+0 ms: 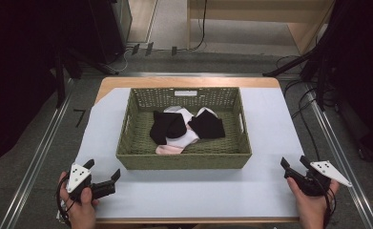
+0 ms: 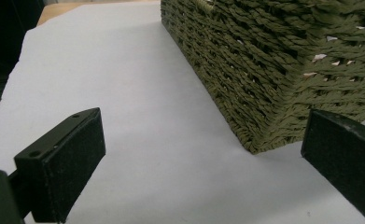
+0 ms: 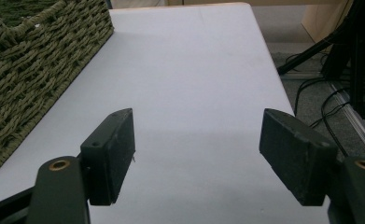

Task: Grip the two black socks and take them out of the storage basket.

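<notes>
An olive woven basket [image 1: 183, 160] stands in the middle of the white table cover [image 1: 193, 191]. Inside lie black socks [image 1: 167, 126], a second black sock [image 1: 207, 126], white socks [image 1: 184, 138] and a pink one [image 1: 167, 150], piled together. My left gripper [image 1: 102, 169] rests near the front left corner of the table, open and empty; in the left gripper view its jaws [image 2: 203, 158] frame the basket's near corner [image 2: 264, 93]. My right gripper [image 1: 294, 163] sits at the front right, open and empty, its jaws [image 3: 196, 156] over bare cover beside the basket's side [image 3: 26, 84].
The wooden table edge [image 1: 189, 81] shows behind the basket. Metal rails [image 1: 36, 157] run along both sides of the table. Cables [image 1: 308, 109] and dark stands lie on the floor to the right. A wooden cabinet [image 1: 270, 19] stands at the back.
</notes>
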